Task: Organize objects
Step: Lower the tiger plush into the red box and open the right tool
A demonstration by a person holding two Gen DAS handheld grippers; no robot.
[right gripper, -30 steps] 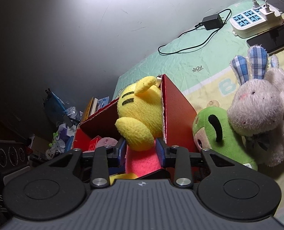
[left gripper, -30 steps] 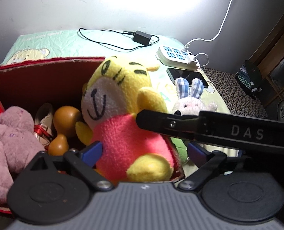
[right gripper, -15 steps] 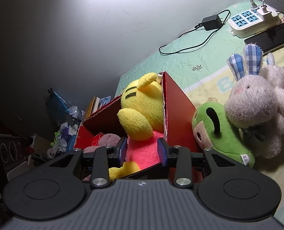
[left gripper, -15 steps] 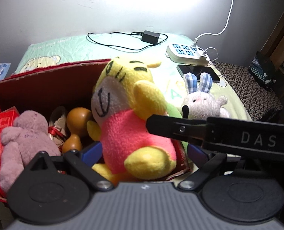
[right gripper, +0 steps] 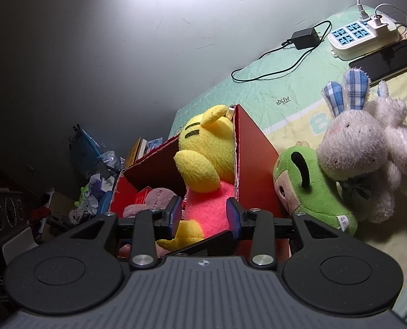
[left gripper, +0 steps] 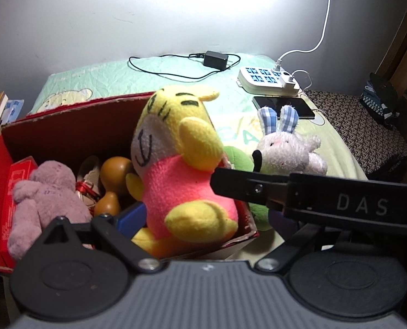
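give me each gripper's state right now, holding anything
Left gripper: open wide, holding nothing.
Right gripper: jaws just been opening around the yellow tiger plush in the red box; released.

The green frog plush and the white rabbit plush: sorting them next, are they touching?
Touching. The right wrist view shows the white rabbit plush pressed against the green frog plush, no gap.

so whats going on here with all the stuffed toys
Someone with a handheld gripper in each hand is tidying plush toys into a red box on a bed. The right gripper has just been opening, its fingers astride the yellow tiger plush that now sits in the box, no longer pinching it. The left gripper is wide open and holds nothing. A green frog plush and a white bunny plush wait outside.
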